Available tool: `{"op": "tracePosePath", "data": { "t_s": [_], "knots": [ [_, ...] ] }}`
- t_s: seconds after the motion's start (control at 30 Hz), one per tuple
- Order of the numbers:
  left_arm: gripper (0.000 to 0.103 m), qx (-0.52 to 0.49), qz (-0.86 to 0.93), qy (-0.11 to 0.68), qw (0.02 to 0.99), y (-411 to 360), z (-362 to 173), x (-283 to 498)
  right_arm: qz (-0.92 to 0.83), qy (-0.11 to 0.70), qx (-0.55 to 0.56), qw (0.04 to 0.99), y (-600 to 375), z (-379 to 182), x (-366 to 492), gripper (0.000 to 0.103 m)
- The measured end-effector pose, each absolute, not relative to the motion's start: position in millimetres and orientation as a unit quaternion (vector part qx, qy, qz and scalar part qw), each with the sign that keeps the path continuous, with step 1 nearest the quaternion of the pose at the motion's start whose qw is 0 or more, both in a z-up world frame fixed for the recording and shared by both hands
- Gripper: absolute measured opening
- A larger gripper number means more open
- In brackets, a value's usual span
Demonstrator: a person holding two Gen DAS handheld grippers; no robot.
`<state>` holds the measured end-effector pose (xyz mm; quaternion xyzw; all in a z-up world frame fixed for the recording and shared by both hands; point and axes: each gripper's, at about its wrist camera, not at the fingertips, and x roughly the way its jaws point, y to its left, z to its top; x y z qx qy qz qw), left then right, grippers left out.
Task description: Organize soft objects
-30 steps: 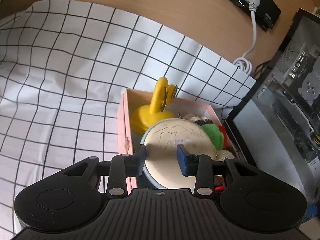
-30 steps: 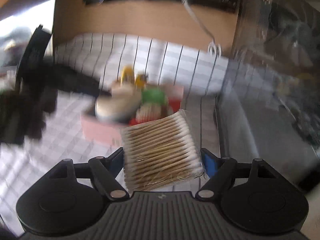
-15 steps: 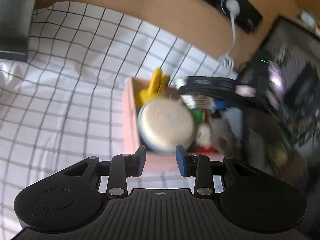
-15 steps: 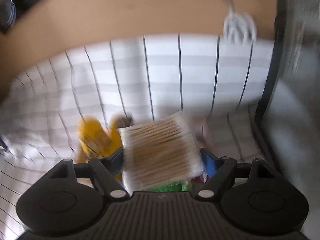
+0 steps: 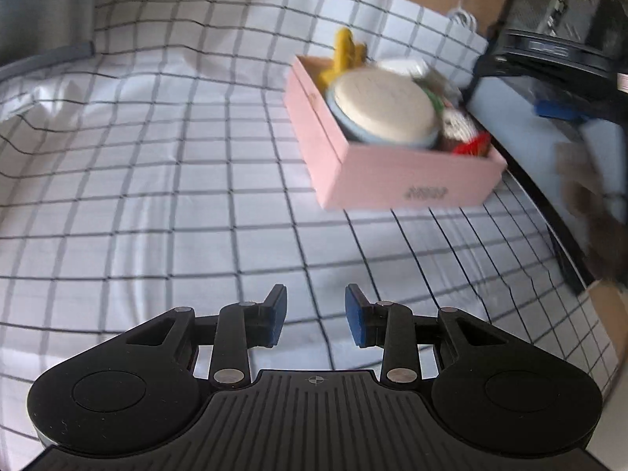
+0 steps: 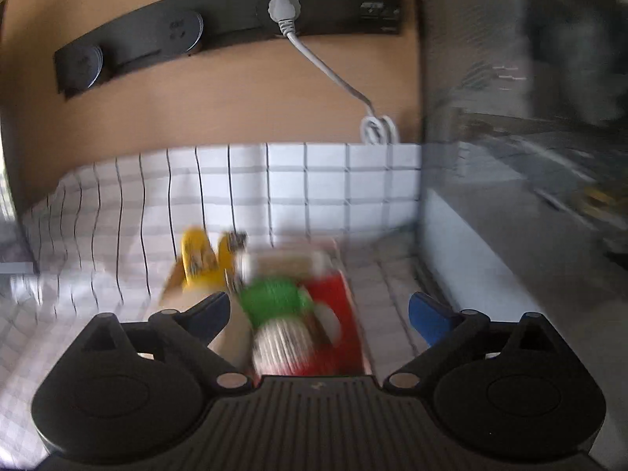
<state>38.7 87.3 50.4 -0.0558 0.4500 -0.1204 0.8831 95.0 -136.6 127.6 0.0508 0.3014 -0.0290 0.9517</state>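
A pink box (image 5: 412, 180) stands on the checked cloth (image 5: 157, 196). It holds a round cream pad (image 5: 382, 108), a yellow toy (image 5: 343, 53) and knitted pieces. My left gripper (image 5: 316, 314) is open and empty over bare cloth, well short of the box. My right gripper (image 6: 320, 310) hovers over the box with its jaws opening wide and no pad pressing on anything. Below it lie a green-and-white knitted piece (image 6: 274, 298), a red item (image 6: 333, 302), the yellow toy (image 6: 198, 259) and a pale blurred pack (image 6: 286, 261). One blue pad (image 5: 557, 111) of the right gripper shows in the left wrist view.
A computer case (image 6: 530, 117) stands close along the box's right side. A black socket strip (image 6: 235, 27) with a white cable (image 6: 376, 129) runs along the wooden wall behind. A grey panel (image 5: 39, 19) lies at the far left. A blurred brown shape (image 5: 596, 216) is at the right edge.
The left gripper has drawn back from the box, which now sits far up and right. The right gripper has let go of the cotton swab pack and its jaws have spread.
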Motion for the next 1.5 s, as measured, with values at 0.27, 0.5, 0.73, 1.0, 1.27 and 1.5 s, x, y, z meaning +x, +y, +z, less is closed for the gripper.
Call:
{"op": "tracePosePath", "data": {
  "t_s": [0.27,0.5,0.73,1.0,1.27,1.5],
  "knots": [
    [0.057,-0.030,-0.093,0.432,0.896,54.4,37.3,13.0,0.002,0.393,-0.008,0.919,-143.6,76.4,32.7,0.099],
    [0.067,-0.015,-0.070,0.379,0.923,23.7,24.0,11.8,0.015,0.412,-0.051,0.910,-133.1,32.6,31.1,0.099],
    [0.067,0.014,-0.039,0.349,0.936,10.0,15.4,14.5,-0.024,0.401,0.026,0.915,-160.4,20.5,27.9,0.103],
    [0.067,0.013,-0.023,0.345,0.938,3.9,12.9,25.6,-0.019,0.344,-0.069,0.936,-142.1,18.9,26.4,0.103],
    [0.068,0.011,-0.017,0.344,0.939,2.3,11.7,30.1,0.000,0.369,0.017,0.929,-154.3,16.0,41.7,0.103],
    [0.070,0.012,-0.012,0.344,0.939,-0.1,10.3,34.3,0.009,0.369,0.014,0.929,-152.7,16.6,38.5,0.103]
  ]
}}
